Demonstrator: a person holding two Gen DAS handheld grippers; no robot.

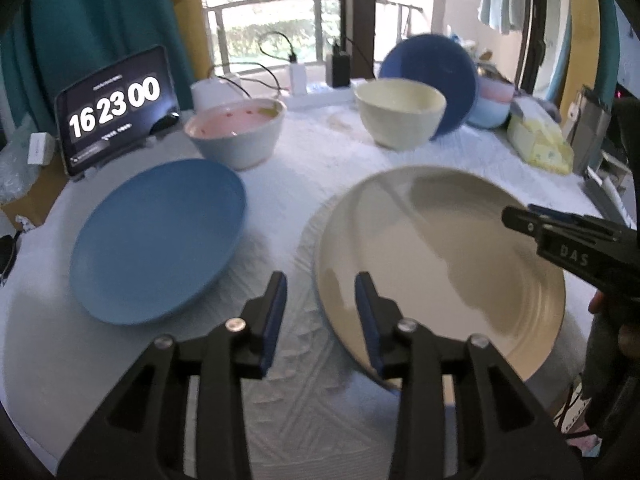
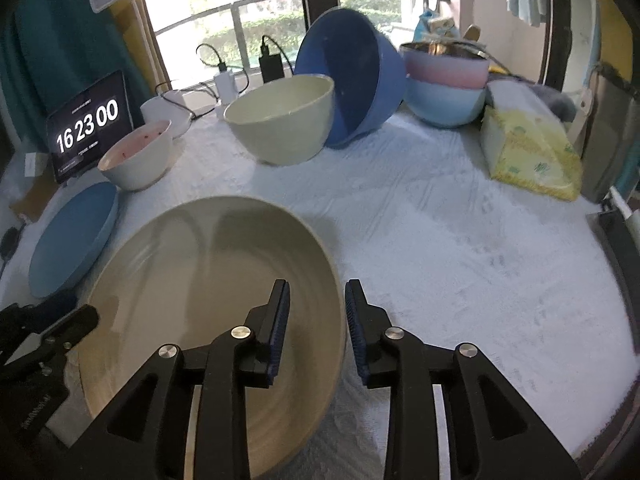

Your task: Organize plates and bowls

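Both jaws spread, left gripper and right gripper straddle opposite rims of round beige ceramic plate near table's front edge; pinch evenly, lift level.

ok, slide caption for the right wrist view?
Right tongs open astride the cream plate rim; bowls behind.

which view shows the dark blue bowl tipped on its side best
The right wrist view: the dark blue bowl shows its open inside and rim clearly, leaning behind the cream bowl. In the left wrist view it is farther off and blurred, seen only as a round blue shape partly hidden by the cream bowl.
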